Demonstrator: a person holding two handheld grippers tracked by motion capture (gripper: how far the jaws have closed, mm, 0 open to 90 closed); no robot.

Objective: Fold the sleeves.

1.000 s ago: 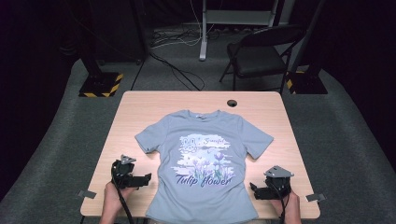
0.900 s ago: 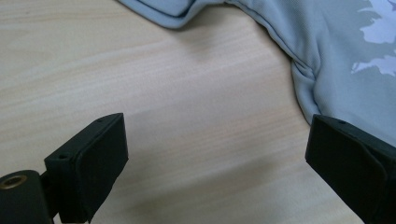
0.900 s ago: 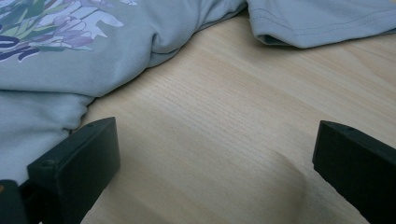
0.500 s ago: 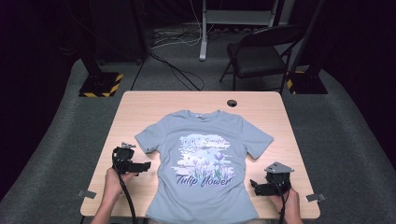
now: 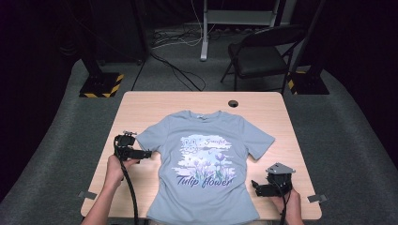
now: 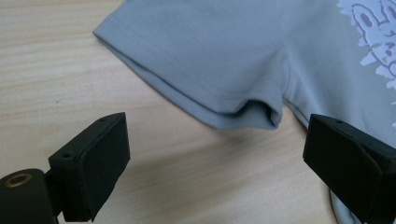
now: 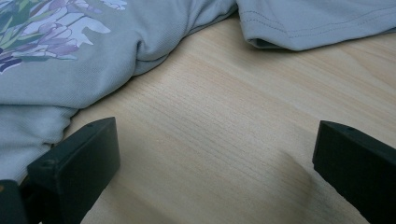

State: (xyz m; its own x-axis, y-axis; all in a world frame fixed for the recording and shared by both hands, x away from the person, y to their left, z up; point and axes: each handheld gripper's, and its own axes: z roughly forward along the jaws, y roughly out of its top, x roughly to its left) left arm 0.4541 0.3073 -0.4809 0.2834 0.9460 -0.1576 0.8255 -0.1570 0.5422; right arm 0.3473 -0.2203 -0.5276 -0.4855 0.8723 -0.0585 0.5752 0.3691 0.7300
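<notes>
A light blue T-shirt point(image 5: 206, 159) with a "Tulip flower" print lies flat, face up, on the wooden table point(image 5: 155, 105). My left gripper point(image 5: 146, 153) is open beside the shirt's left sleeve point(image 6: 196, 70), its jaws spread wide just short of the sleeve hem. My right gripper point(image 5: 255, 186) is open near the shirt's lower right side. In the right gripper view its jaws frame bare wood point(image 7: 224, 135), with the shirt body point(image 7: 56, 70) to the left and the right sleeve point(image 7: 317, 21) ahead.
A small dark round hole point(image 5: 233, 103) sits near the table's far edge. A folding chair point(image 5: 263, 56) and stand bases point(image 5: 101, 84) are on the carpet beyond the table. Tape tabs point(image 5: 87, 194) mark the near corners.
My left gripper has moved forward, away from the near edge, up to the left sleeve. My right gripper has slipped slightly back toward the near edge.
</notes>
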